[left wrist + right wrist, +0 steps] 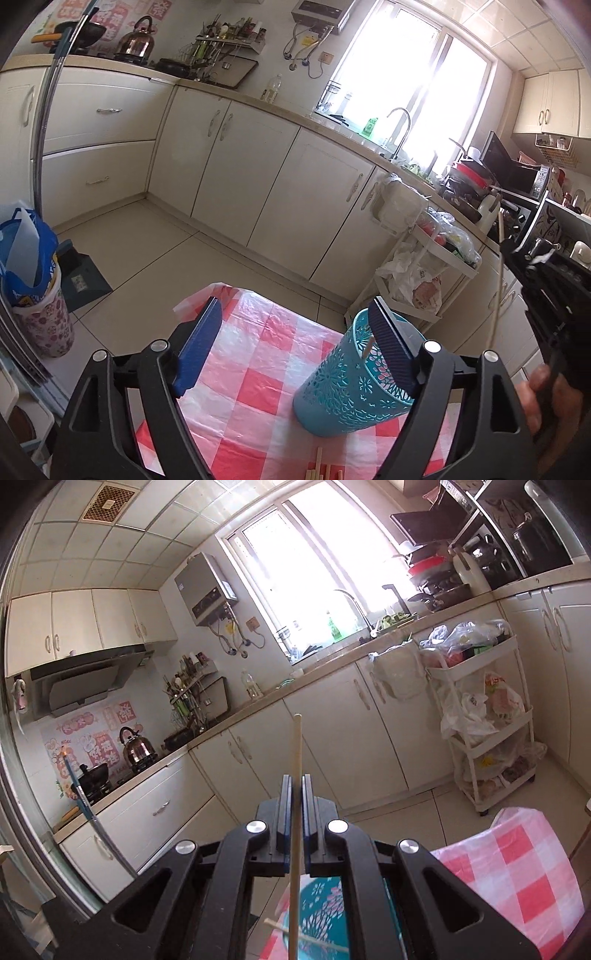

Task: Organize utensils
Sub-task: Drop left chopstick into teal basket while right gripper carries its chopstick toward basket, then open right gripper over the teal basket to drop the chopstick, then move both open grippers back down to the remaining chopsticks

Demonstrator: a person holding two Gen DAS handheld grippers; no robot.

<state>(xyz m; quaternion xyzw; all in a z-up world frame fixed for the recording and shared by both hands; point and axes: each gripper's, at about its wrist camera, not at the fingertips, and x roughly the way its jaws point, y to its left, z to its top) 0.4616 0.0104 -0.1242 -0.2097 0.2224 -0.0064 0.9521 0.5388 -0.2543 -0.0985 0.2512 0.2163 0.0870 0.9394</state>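
Note:
A teal perforated utensil holder point(354, 384) stands on the red-and-white checked tablecloth point(255, 391); one chopstick tip point(367, 347) sticks up inside it. My left gripper point(295, 328) is open, its right finger just above the holder's rim. Several loose chopsticks point(321, 469) lie at the bottom edge. My right gripper point(296, 786) is shut on a wooden chopstick point(296, 753), held upright above the holder point(325, 919). In the left wrist view the right gripper body point(546, 280) is at the right, with its chopstick point(500, 266) slanting down toward the holder.
Cream kitchen cabinets point(229, 155) run along the far wall. A white trolley with bags point(417, 273) stands right of the table. A floral bin with a blue bag point(33, 291) stands at the left. A second chopstick point(306, 936) lies across the holder's mouth.

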